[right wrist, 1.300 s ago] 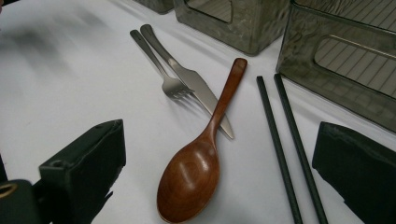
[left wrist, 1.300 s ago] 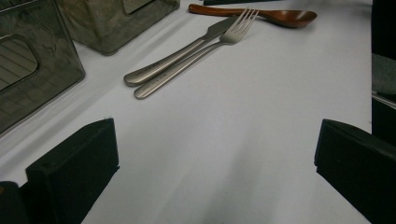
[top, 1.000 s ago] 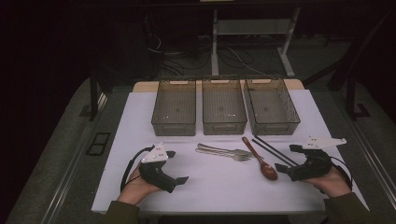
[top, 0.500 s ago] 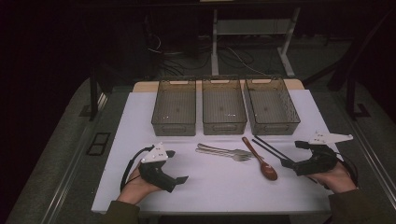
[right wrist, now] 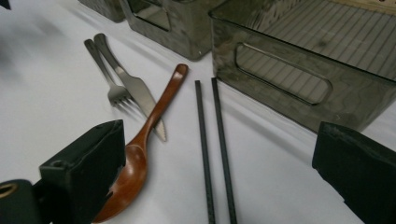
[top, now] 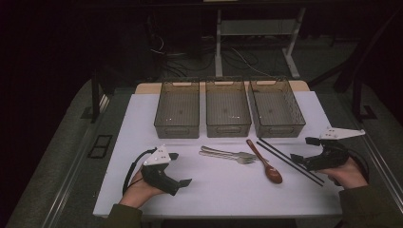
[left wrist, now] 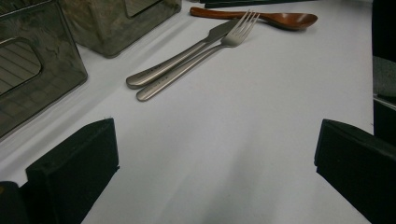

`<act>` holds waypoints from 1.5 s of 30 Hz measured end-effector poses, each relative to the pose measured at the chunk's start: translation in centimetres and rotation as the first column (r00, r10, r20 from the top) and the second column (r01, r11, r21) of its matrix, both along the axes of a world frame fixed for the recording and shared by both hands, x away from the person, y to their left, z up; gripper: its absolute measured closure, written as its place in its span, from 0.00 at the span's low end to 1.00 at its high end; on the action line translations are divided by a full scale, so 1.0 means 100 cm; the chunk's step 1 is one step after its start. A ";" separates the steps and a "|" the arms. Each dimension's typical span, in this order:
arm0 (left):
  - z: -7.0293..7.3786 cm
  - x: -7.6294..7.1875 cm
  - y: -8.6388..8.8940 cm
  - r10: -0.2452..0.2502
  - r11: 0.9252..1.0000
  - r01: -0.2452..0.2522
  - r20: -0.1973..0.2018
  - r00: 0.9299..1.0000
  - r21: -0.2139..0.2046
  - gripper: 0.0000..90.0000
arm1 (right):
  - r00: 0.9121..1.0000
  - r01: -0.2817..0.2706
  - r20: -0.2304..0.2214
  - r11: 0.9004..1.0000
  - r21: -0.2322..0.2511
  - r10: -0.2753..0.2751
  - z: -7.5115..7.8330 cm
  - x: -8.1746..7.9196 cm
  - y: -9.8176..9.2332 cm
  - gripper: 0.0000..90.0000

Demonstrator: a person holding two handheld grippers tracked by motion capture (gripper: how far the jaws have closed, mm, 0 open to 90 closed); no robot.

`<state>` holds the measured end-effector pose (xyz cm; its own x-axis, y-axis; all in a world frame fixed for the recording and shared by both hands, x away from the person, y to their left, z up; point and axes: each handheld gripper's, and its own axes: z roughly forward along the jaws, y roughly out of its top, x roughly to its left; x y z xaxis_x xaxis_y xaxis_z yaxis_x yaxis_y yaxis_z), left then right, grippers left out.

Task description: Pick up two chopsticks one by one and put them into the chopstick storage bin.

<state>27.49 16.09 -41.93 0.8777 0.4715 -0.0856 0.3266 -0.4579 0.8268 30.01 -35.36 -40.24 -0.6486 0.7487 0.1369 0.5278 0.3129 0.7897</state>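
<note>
Right claw [top: 304, 151] is spread wide, nothing in it, hovering just above the chopsticks' [top: 290, 160] near end; in right claw view the black pair [right wrist: 212, 154] runs up btwn the jaws, lower ends cut off by frame edge. Wooden spoon [right wrist: 140, 154] lies just left of them, bowl partly hidden behind the left jaw. Fork [right wrist: 106, 74] & knife [right wrist: 135, 93] lie side by side beyond, near the spoon handle. Left claw [top: 178, 168] also released, resting on white surface [top: 228, 190], well apart from cutlery; its view shows fork tines & spoon bowl [left wrist: 289, 19], chopsticks barely a dark strip at top edge. Three grey bins [top: 227, 107] in a row behind; interiors hard to read. Vs 1 s ago: right claw has shifted right & up a bit; left unchanged.
</note>
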 end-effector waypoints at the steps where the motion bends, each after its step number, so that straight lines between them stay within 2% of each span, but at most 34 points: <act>1: 0.000 0.000 0.000 -0.001 1.000 0.001 0.001 1.000 0.001 0.00 | 1.000 -0.007 -0.008 1.000 -0.001 0.007 0.000 0.000 -0.001 0.09; 5: 0.000 0.000 0.000 -0.002 1.000 0.002 0.002 1.000 0.003 0.00 | 1.000 -0.001 -0.025 0.999 -0.033 0.001 -0.003 0.001 -0.004 0.10; 6: 0.000 0.000 0.000 -0.002 1.000 0.002 0.002 1.000 0.005 0.00 | 1.000 -0.005 -0.026 0.999 -0.038 0.004 -0.003 0.001 -0.004 0.17; 7: 0.000 0.000 0.000 -0.003 1.000 0.003 0.002 1.000 0.005 0.00 | 1.000 -0.014 -0.028 0.999 -0.034 0.013 -0.003 0.001 -0.005 0.18; 14: 0.000 0.000 0.000 -0.005 1.000 0.005 0.001 1.000 0.005 0.00 | 0.999 0.002 -0.041 0.999 -0.051 -0.004 -0.006 0.003 -0.008 0.19; 15: 0.000 0.000 0.000 -0.006 1.000 0.006 0.002 1.000 0.007 0.00 | 0.999 0.007 -0.053 0.999 -0.054 -0.010 -0.006 0.003 -0.009 0.22; 24: 0.000 0.000 0.000 -0.005 1.000 0.005 0.004 1.000 0.005 0.00 | 0.998 0.008 -0.062 0.997 -0.082 -0.013 -0.010 0.002 -0.015 0.40; 29: 0.000 0.000 0.000 -0.004 1.000 0.004 0.004 1.000 0.004 0.00 | 0.997 0.001 -0.081 0.995 -0.101 -0.009 -0.013 0.000 -0.018 0.50; 35: 0.001 -0.001 0.000 -0.007 1.000 0.007 0.007 1.000 0.011 0.00 | 0.995 -0.004 -0.097 0.994 -0.112 -0.007 -0.016 -0.001 -0.021 0.59; 45: 0.001 -0.001 -0.001 -0.008 1.000 0.007 0.007 1.000 0.017 0.00 | 0.992 -0.032 -0.130 0.986 -0.161 0.011 -0.024 -0.003 -0.024 0.73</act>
<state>27.39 16.04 -41.85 0.8818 0.4661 -0.0713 0.3170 -0.4740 0.8215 29.73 -37.73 -42.61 -0.6500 0.7536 0.0976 0.6126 0.4437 0.6541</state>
